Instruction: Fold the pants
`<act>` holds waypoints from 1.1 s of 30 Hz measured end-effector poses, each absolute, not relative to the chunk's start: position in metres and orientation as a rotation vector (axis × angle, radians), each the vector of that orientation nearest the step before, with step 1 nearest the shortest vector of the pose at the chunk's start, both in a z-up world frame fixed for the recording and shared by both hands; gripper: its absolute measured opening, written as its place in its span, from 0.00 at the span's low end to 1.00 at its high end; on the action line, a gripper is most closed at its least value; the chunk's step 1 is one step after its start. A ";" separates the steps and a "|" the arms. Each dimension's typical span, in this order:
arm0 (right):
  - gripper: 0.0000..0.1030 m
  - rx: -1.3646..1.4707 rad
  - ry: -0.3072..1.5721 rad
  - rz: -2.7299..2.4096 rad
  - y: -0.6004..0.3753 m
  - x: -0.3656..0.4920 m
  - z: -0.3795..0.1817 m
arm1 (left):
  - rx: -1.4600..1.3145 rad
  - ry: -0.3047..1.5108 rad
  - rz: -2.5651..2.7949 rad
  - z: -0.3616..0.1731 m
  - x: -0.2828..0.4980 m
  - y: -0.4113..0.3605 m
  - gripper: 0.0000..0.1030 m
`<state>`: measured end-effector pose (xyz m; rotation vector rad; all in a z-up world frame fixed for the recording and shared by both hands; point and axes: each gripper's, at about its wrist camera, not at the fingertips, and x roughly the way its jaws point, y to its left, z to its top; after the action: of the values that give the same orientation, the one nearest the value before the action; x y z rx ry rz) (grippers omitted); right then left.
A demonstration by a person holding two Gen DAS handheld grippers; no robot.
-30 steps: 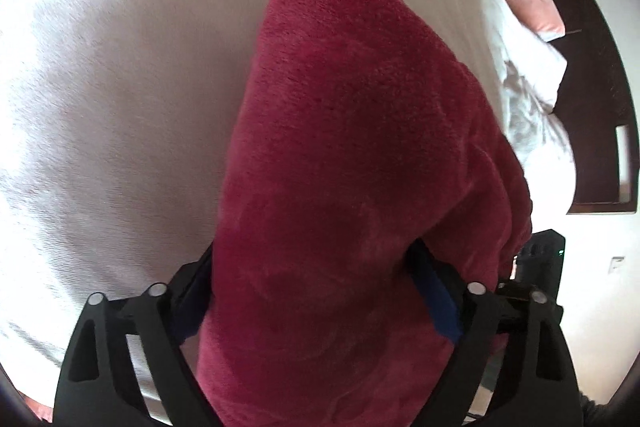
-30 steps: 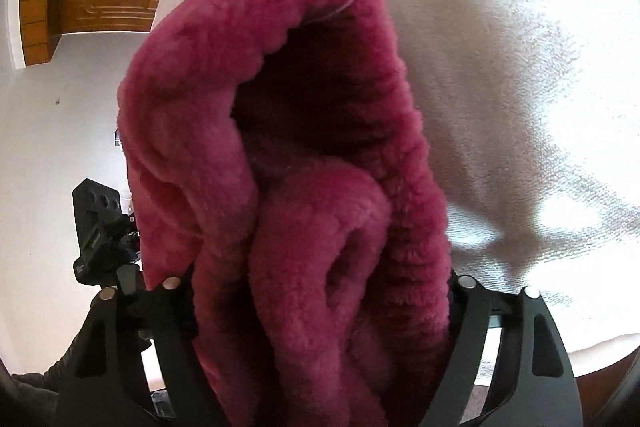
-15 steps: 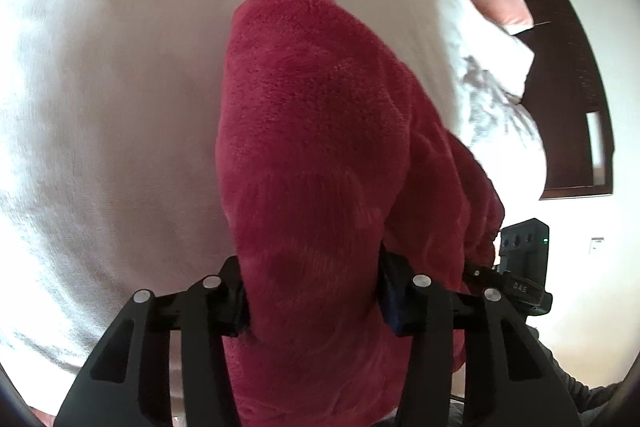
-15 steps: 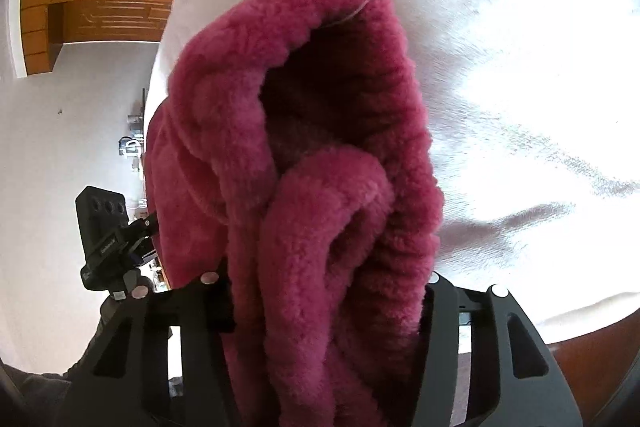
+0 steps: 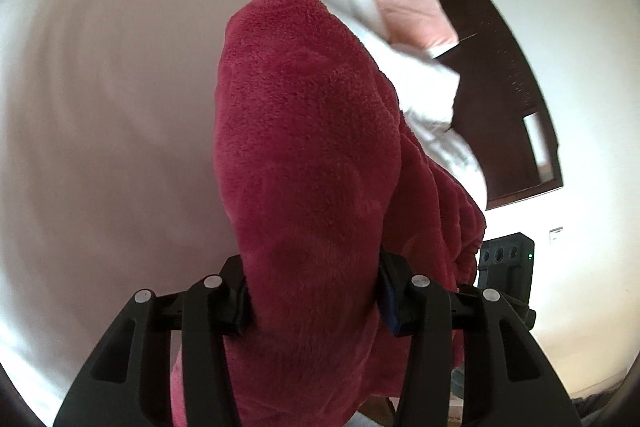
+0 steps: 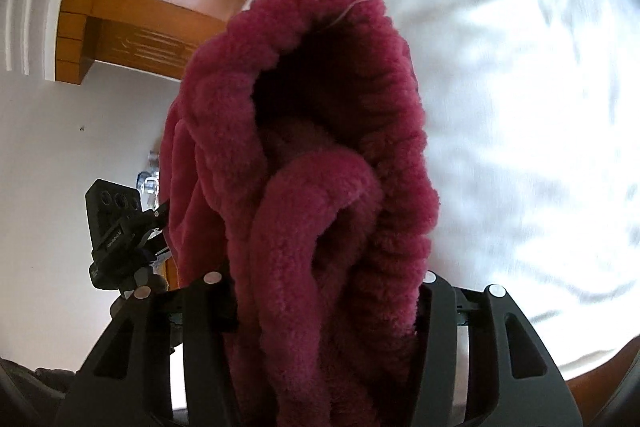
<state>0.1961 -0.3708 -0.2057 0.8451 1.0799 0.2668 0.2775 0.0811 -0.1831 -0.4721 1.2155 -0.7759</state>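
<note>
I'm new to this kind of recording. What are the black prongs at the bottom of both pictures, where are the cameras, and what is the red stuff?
No robot here: a person holds a two-finger gripper in each hand, each with a wide-angle camera looking along its fingers. One picture is from the left gripper, one from the right gripper; the black prongs are their fingers. The red stuff is fleecy pants, clamped by both grippers above a white bed. A pink pillow lies at the bed's far end.

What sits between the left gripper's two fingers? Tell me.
The red fleece pants: a thick bunched fold fills the gap of the left gripper, clamped between both fingers. The left wrist view shows it.
</note>
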 end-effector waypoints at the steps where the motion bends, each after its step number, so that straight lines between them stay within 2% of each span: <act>1: 0.50 0.831 1.065 0.261 -0.377 0.205 -0.198 | -0.472 1.207 -0.780 -0.180 0.285 0.075 0.46; 6: 0.50 0.768 1.011 0.257 -0.410 0.251 -0.169 | -0.478 1.139 -0.776 -0.164 0.326 0.047 0.47; 10: 0.50 0.733 1.005 0.276 -0.434 0.283 -0.167 | -0.477 1.121 -0.724 -0.165 0.354 0.027 0.47; 16: 0.50 0.694 1.075 0.322 -0.462 0.343 -0.192 | -0.504 1.137 -0.605 -0.188 0.399 0.005 0.47; 24: 0.50 0.649 1.189 0.306 -0.426 0.407 -0.233 | -0.494 1.201 -0.400 -0.244 0.441 -0.002 0.49; 28: 0.55 0.644 1.202 0.279 -0.415 0.413 -0.245 | -0.473 1.214 -0.375 -0.253 0.446 0.000 0.54; 33: 0.60 0.630 1.185 0.266 -0.414 0.416 -0.233 | -0.396 1.221 -0.371 -0.247 0.447 -0.014 0.59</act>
<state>0.4156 -0.4143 -0.2325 0.6302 1.1850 0.2660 0.4472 -0.0140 -0.2471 -0.3961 1.2211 -0.3706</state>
